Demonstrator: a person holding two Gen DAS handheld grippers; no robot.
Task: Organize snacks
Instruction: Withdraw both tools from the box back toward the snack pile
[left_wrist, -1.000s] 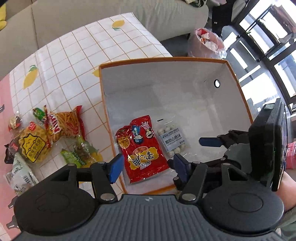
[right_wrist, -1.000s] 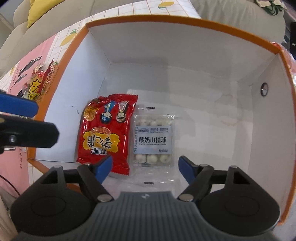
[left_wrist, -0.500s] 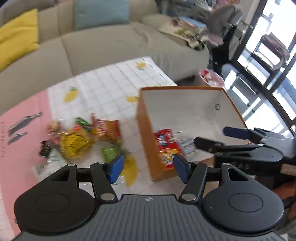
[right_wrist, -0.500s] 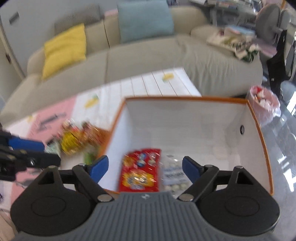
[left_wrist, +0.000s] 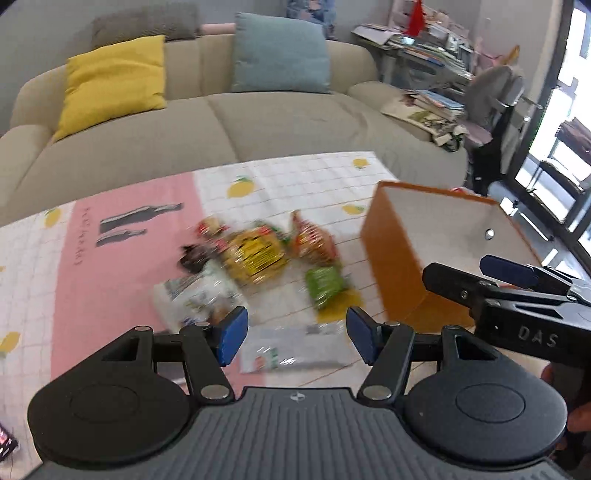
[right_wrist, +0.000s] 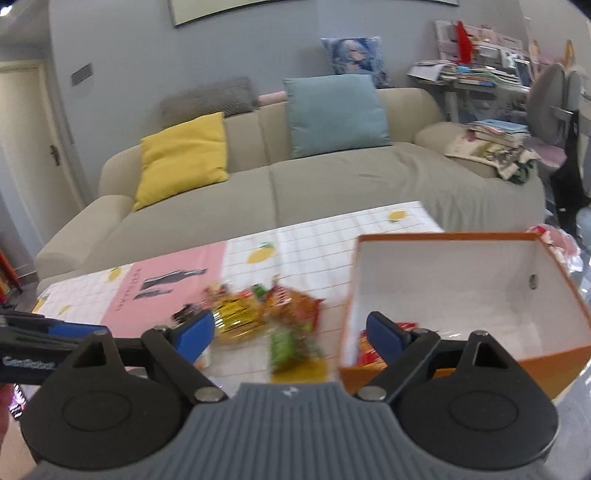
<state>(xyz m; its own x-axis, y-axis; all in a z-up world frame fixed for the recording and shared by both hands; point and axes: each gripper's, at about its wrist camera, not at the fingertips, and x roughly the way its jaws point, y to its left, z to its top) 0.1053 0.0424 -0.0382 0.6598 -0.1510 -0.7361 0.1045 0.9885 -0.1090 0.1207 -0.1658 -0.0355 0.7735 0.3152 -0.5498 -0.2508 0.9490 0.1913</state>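
Both grippers are held above the table with nothing between their blue pads: the left gripper (left_wrist: 293, 334) is spread wide over a clear wrapper (left_wrist: 295, 350), and the right gripper (right_wrist: 291, 332) is likewise spread. A blurred pile of snack packets (left_wrist: 255, 254) is seen on the lemon-print tablecloth (left_wrist: 295, 177), just beside the orange box (right_wrist: 369, 373), in which a red packet (right_wrist: 364, 349) is partly visible.

You see an orange box (right_wrist: 554, 363) with white inside, a white grid table (left_wrist: 303, 184) cloth with yellow lemons and a pink panel, and yellow (left_wrist: 255, 254), green (left_wrist: 325, 282) and red (right_wrist: 369, 350) snack packets.
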